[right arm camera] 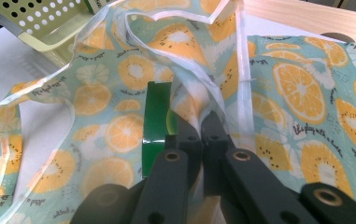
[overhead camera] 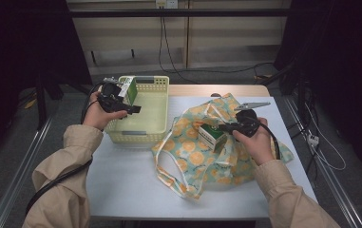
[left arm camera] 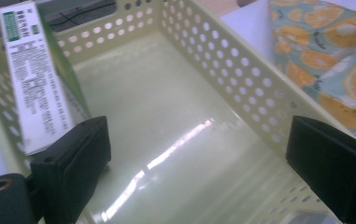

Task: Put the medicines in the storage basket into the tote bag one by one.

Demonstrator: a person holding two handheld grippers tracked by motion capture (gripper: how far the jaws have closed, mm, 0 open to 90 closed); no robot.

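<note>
Orange-print fabric tote bag [overhead camera: 226, 142] lies on table, my right gripper [right arm camera: 199, 121] clamped shut on its rim to hold it open; green-white carton [left arm camera: 35, 79] leans inside perforated yellow plastic basket [left arm camera: 241, 79], left gripper [left arm camera: 199, 163] wide open, empty.

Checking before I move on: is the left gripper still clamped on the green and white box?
No. The left gripper has its jaws wide apart over the basket, and the box leans against the basket's wall.
</note>
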